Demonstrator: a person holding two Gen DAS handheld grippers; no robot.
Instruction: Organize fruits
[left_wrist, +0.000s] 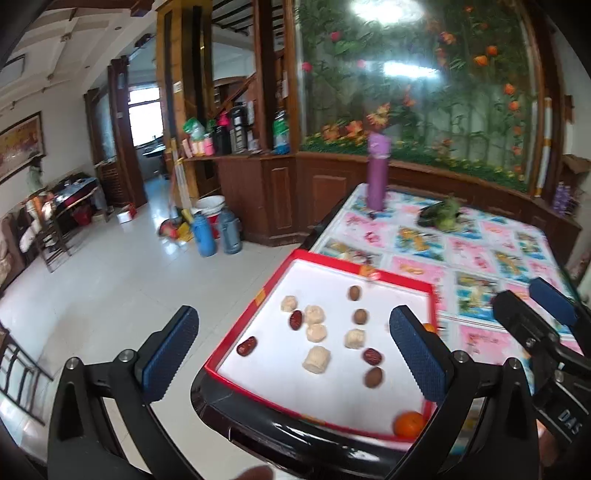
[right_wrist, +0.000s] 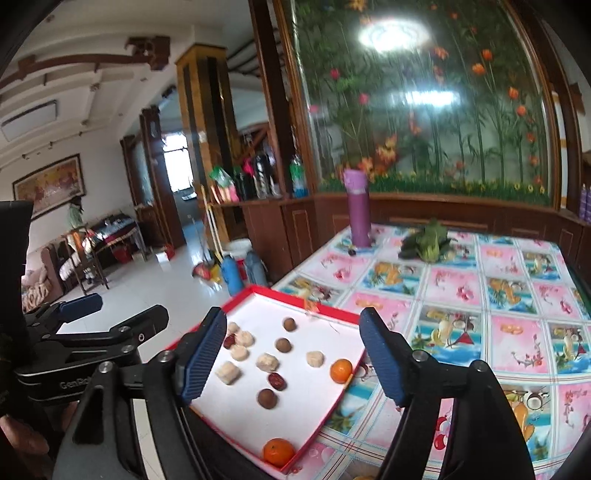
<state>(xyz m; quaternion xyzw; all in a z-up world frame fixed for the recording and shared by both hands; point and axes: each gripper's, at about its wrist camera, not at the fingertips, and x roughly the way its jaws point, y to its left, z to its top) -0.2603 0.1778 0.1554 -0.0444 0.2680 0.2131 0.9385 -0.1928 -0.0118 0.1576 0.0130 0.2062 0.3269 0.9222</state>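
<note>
Table (right_wrist: 480, 295) under patterned cloth, red-rimmed tray (right_wrist: 295, 295) at corner; left gripper (left_wrist: 295, 350), right gripper (right_wrist: 291, 354) both agape, empty.

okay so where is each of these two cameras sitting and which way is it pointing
Left wrist: on the left tongs, looking forward and down at the red-rimmed tray; its own blue pads, the right tongs and a fingertip show.
Right wrist: on the right tongs, facing the same tray and tablecloth; its pads, the left tongs and a hand show.
Shared: tray, purple bottle, flower mural.
</note>
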